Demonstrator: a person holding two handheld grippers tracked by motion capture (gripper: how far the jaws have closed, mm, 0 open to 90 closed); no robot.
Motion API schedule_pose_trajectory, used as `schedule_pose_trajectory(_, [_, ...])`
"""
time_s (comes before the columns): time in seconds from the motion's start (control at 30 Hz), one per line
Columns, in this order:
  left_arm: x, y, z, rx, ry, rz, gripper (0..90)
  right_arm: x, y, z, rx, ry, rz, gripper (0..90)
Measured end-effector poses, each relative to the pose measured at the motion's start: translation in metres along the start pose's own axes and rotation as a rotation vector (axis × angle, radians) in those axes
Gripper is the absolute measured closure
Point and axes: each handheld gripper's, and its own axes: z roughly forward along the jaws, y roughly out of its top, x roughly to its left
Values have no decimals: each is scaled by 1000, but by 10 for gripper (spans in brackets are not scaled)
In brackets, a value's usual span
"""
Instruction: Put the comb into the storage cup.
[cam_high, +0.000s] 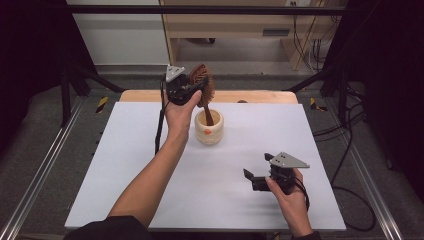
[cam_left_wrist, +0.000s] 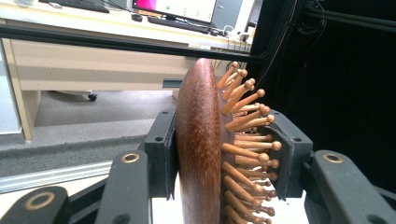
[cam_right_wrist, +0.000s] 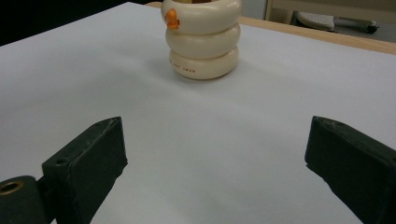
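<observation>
You have the dark wooden hairbrush (cam_high: 202, 82) standing nearly upright with its round-tipped pegs facing three o'clock and its handle down inside the cream ribbed holder (cam_high: 209, 128), which sits toward twelve o'clock on the white table.

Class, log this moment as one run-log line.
left tool: shut on hairbrush | handle in cup | right tool: open, idle
</observation>
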Motion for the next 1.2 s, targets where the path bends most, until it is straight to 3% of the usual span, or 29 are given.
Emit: schedule_pose_trajectory(1.2, [4,-13,4,12,-4,-32,505,1,-1,2,18,0,-5,57])
